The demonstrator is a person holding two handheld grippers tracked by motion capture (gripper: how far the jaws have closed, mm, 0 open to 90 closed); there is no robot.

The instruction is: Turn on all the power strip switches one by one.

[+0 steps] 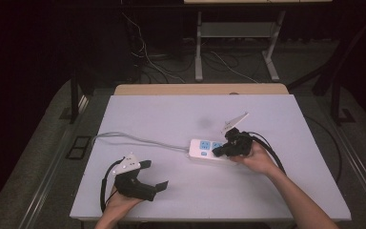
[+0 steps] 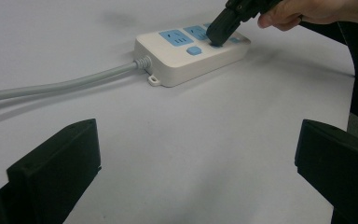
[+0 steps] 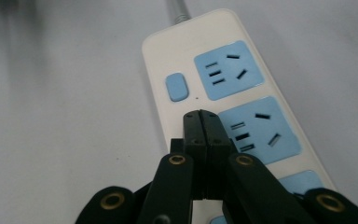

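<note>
The fingers of the right gripper (image 3: 204,122) are pressed flat together, with nothing caught between them. Their joined tips are set down on the top face of a cream power strip (image 3: 168,60), at the edge of its second blue socket panel (image 3: 261,128) and a little short of the small blue switch button (image 3: 176,86); whether the tips actually bear on the plastic cannot be told. In the left gripper view the same closed tips (image 2: 220,32) are seen planted on the strip (image 2: 177,60) just beyond that button (image 2: 193,50), with the person's right hand (image 2: 303,11) wrapped round the gripper body behind them.

The fingers (image 2: 56,168) of the left gripper (image 1: 150,175) are spread wide apart, and nothing is held or touched by them. This gripper is held low over the near left part of the worktop (image 1: 181,114), well apart from the strip, with bare surface seen between its fingers.

The power strip (image 1: 202,149) is laid flat on the white worktop, right of centre and toward the near side. A grey cable (image 1: 138,139) is led from its left end across the worktop toward the left edge. The right gripper (image 1: 219,151) is seen in the high view at the strip's right half, with its grey three-cornered plate (image 1: 234,121) raised above it.
</note>
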